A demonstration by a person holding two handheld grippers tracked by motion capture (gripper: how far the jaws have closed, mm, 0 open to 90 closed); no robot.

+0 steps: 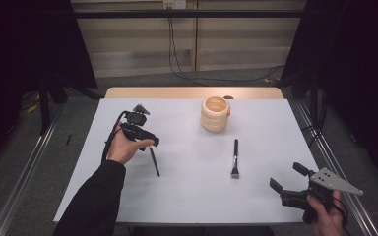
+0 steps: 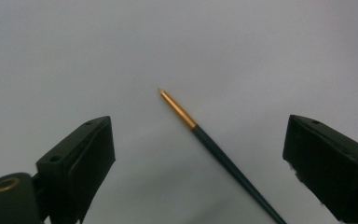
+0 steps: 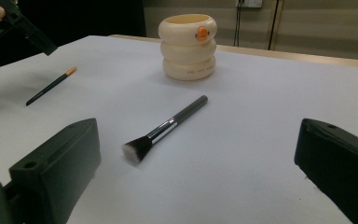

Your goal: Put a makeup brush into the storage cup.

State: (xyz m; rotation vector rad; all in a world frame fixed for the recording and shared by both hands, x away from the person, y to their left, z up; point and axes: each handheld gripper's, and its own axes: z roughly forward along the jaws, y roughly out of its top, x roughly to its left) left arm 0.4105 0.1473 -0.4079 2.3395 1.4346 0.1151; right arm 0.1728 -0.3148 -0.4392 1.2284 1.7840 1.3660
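Note:
A thin dark-handled brush with a gold tip (image 1: 154, 162) lies on the white table at the left. My left gripper (image 1: 147, 142) hovers just above its upper end, pointing down. In the left gripper view the thin brush (image 2: 223, 158) runs between the wide-apart jaws of the left gripper (image 2: 198, 126), untouched. A grey makeup brush (image 1: 235, 158) with a pale bristle head lies at centre right. My right gripper (image 1: 288, 177) rests open near the front right corner, aimed at the makeup brush (image 3: 168, 128), with nothing between its jaws (image 3: 198, 140). The thin brush (image 3: 51, 86) lies beyond, under the left gripper (image 3: 23, 28).
A cream ringed holder (image 1: 215, 113) with an orange spot stands upright at the back centre, seen also as the holder (image 3: 188, 46) behind the makeup brush. The white table cover (image 1: 192, 196) ends close to the right gripper at the front and right edges.

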